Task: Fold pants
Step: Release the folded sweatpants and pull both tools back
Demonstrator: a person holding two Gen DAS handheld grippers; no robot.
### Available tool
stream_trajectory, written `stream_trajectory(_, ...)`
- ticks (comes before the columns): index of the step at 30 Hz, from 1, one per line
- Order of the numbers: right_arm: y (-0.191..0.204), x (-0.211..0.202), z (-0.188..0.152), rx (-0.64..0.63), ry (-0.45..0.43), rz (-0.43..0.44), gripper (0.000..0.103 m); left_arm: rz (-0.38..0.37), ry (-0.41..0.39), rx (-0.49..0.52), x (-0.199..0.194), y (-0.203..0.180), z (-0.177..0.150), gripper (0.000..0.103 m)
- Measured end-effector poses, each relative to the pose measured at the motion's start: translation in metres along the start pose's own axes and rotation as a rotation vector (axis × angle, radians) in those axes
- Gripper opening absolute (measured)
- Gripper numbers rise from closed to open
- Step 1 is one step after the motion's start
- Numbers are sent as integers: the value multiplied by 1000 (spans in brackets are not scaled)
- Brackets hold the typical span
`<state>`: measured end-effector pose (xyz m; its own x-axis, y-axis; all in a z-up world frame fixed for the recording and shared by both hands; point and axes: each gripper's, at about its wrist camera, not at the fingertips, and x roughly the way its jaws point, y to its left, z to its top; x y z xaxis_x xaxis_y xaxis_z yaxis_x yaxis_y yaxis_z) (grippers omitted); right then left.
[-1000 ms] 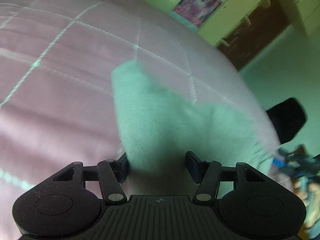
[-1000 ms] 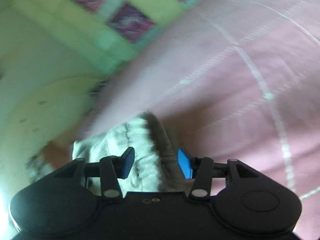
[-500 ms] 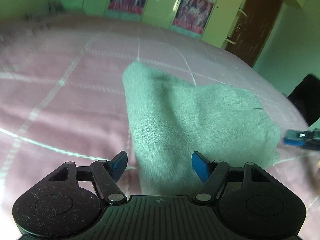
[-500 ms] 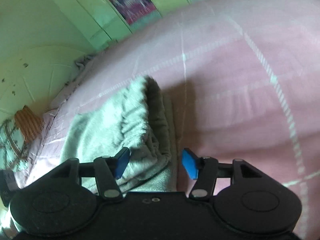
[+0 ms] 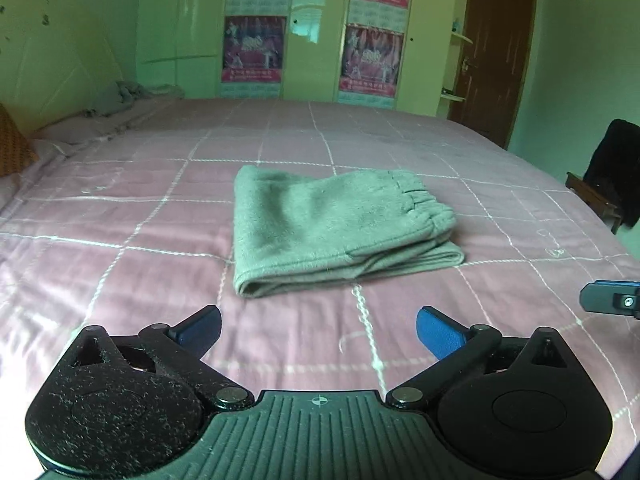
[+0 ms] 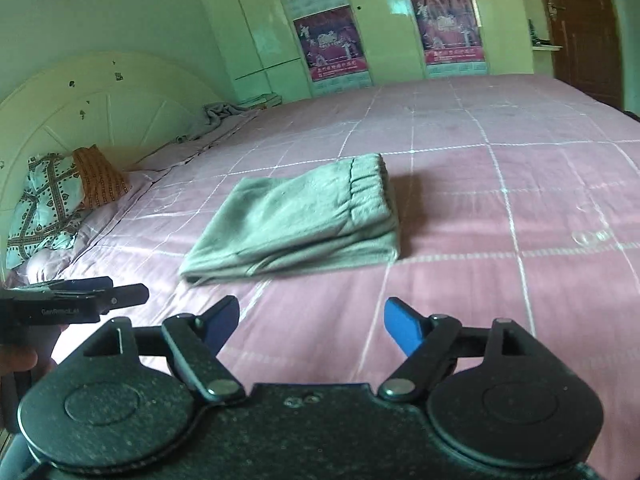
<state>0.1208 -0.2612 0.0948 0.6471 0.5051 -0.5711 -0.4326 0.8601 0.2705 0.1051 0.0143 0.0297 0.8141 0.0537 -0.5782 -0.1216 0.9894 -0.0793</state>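
The grey-green pants (image 5: 332, 228) lie folded into a flat stack on the pink checked bed (image 5: 160, 200), elastic waistband at the right. They also show in the right wrist view (image 6: 304, 220). My left gripper (image 5: 318, 330) is open and empty, held back from the pants' near edge. My right gripper (image 6: 310, 324) is open and empty, also short of the pants. The right gripper's tip (image 5: 610, 302) shows at the right edge of the left wrist view. The left gripper (image 6: 80, 300) shows at the left of the right wrist view.
A wardrobe with posters (image 5: 316, 28) stands beyond the bed. A brown door (image 5: 496, 52) is at the right. A dark chair (image 5: 612, 176) stands by the bed's right side. Pillows (image 6: 52, 196) and a headboard (image 6: 80, 100) are at the left. A crumpled cloth (image 5: 120, 96) lies far left.
Both grippers have let go of the pants and pulled back and up. The pants now lie folded and flat on the bed. Both jaws have opened wider.
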Motion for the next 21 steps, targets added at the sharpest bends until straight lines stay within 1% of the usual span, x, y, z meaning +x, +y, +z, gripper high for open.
stream_trajectory(3,18,-24,-11,2,-24,-12,81,-3,-10,-5,-23,-2,-9,103)
stream_trajectory(7,40,-47,-23,-58,-75,-46,82,0,-6,-13,-41,0,-20,103)
stream_trajectory(11,45,-59,-32,-42,-80,-45,83,12,-13,-16,-51,4,-26,103)
stream_trajectory(16,45,-69,-35,-41,-109,-93,83,4,-40,-13,-65,3,-27,103)
stream_trajectory(21,45,-66,-38,-48,-108,-146,83,-14,-54,-9,-75,-2,-28,103)
